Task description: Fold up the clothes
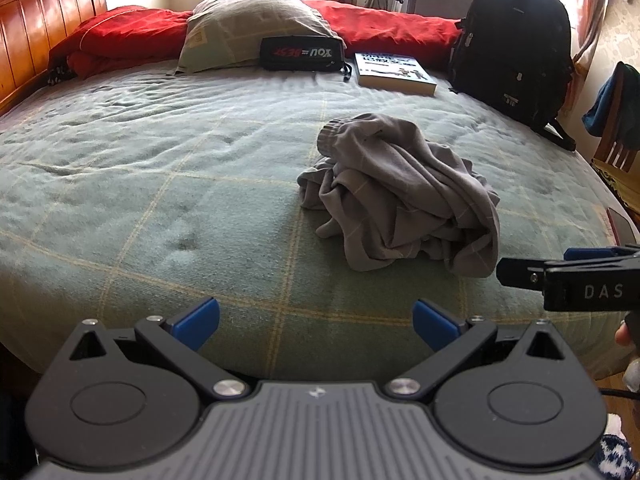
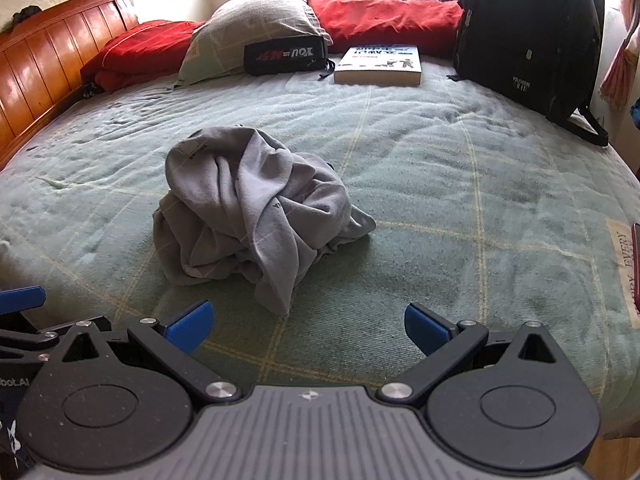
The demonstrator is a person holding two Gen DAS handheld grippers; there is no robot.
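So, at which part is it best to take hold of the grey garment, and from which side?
Probably at the ribbed hem on top of the crumpled grey garment. It is the one clear edge; the rest is bunched folds. Come from above on the near side with the open left gripper. The right gripper, also open, could take the loose tip hanging toward it.

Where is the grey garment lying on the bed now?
The grey garment lies crumpled on the green blanket, right of centre in the left wrist view, nearer than the book and the backpack.
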